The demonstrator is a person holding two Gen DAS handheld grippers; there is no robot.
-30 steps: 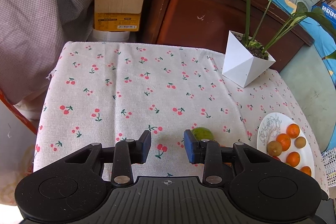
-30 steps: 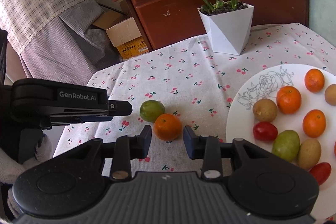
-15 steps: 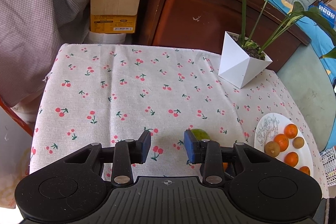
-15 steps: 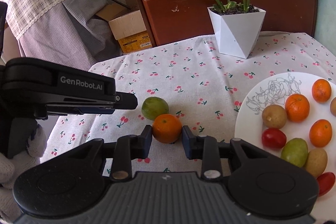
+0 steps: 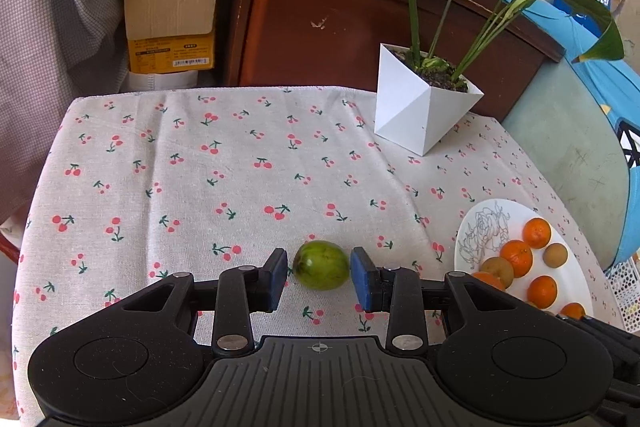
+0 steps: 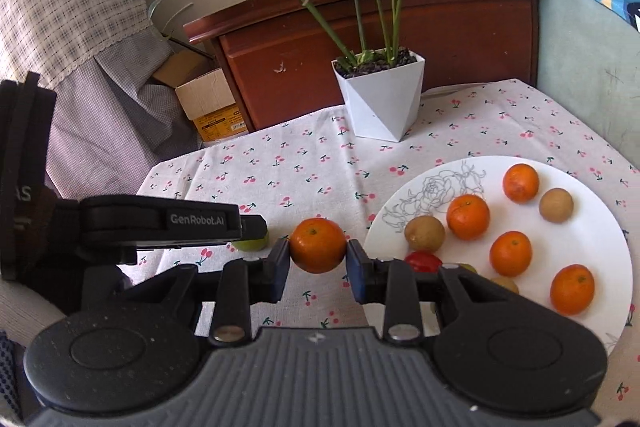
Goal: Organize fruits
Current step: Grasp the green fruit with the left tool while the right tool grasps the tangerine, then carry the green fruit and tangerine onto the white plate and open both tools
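A green fruit (image 5: 321,271) lies on the cherry-print tablecloth (image 5: 240,167) between the fingers of my left gripper (image 5: 319,275). The jaws stand open, with a thin gap at the left pad. My right gripper (image 6: 318,255) is shut on an orange (image 6: 318,245) and holds it just above the cloth, left of the white plate (image 6: 600,227). That plate carries several oranges, brown fruits, a red one and a green one. In the right wrist view the left gripper (image 6: 256,227) reaches in from the left and hides most of the green fruit (image 6: 250,246).
A white faceted plant pot (image 5: 420,111) with long leaves stands at the table's far right. Behind the table are a wooden cabinet (image 5: 340,7) and an open cardboard box (image 5: 172,11). The plate (image 5: 480,223) sits at the right edge.
The left gripper slid right, so the green fruit now sits between its fingers instead of behind the right one. The right gripper closed on the orange and raised it off the cloth.
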